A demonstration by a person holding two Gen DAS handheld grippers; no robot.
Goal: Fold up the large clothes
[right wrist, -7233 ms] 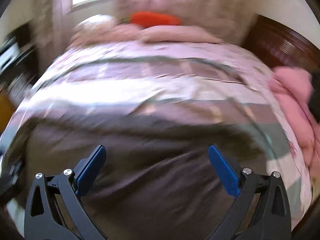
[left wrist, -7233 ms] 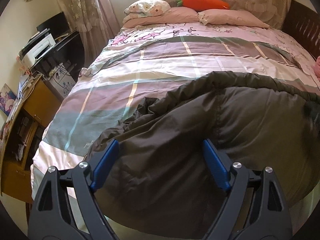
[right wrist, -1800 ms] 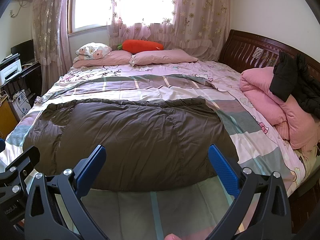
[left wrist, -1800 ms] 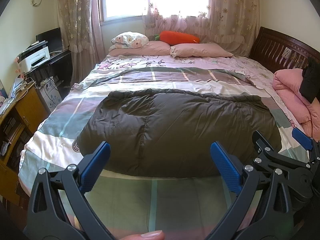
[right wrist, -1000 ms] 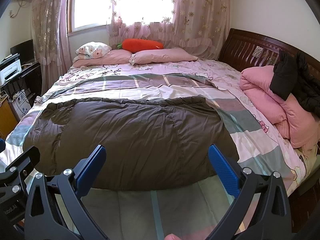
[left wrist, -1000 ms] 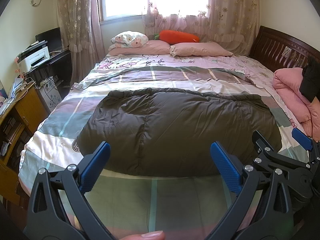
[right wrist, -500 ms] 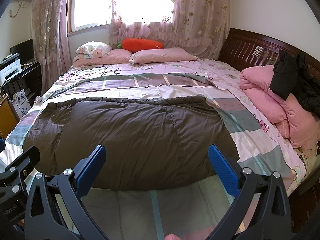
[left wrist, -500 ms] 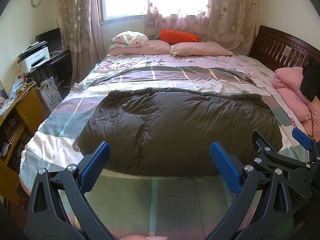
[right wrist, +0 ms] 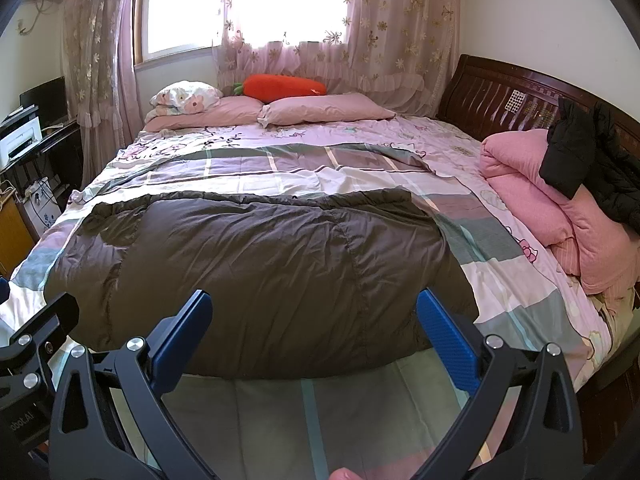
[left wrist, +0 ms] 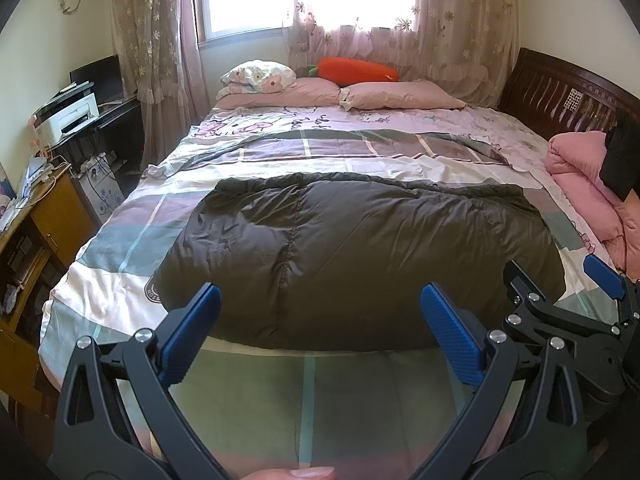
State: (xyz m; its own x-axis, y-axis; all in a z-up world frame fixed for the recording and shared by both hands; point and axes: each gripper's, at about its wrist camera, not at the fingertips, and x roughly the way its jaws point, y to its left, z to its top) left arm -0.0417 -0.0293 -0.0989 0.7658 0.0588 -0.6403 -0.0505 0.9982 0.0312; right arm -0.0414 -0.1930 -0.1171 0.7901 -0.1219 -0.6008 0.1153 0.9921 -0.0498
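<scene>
A dark coat (left wrist: 360, 256) lies folded across the bed (left wrist: 304, 392). The left gripper (left wrist: 320, 336) and right gripper (right wrist: 316, 332) hover near its front edge, both wide and empty. The puffy, slippery fabric could spring open or slide during another fold.
</scene>
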